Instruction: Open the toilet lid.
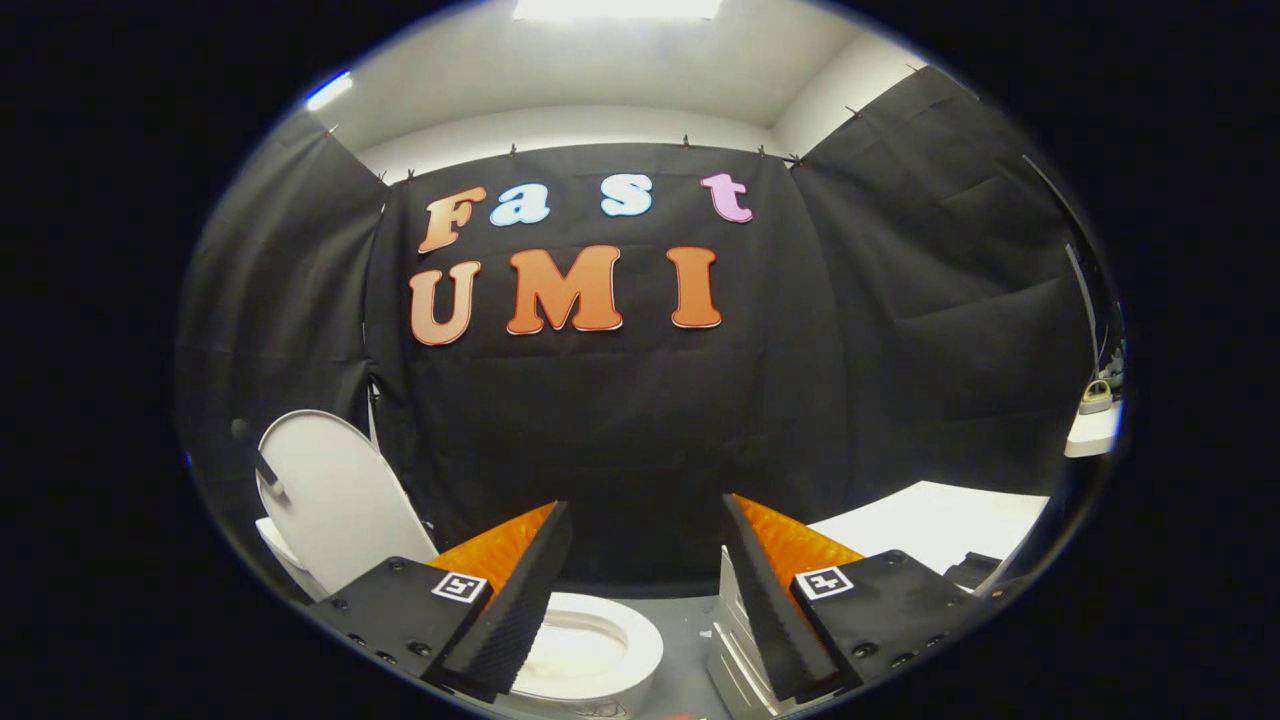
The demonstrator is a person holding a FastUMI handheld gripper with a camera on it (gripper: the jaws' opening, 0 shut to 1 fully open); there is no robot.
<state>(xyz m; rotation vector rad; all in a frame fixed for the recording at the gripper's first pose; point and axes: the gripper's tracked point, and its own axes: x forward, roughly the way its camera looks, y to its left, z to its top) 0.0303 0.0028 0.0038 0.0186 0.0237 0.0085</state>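
Note:
A white toilet stands low at the left, below and beyond my left finger. Its lid (335,495) is raised and leans back toward the black cloth wall. The seat ring and bowl (600,650) lie uncovered just under the left finger's tip. My gripper (645,510) is held above the toilet, facing the cloth wall. Its fingers (520,590) stand wide apart with nothing between them.
A white table surface (935,525) sits to the right beyond the right finger. A grey ribbed block (740,640) lies below the right finger on the grey floor. A small shelf (1092,430) with an object is at the far right.

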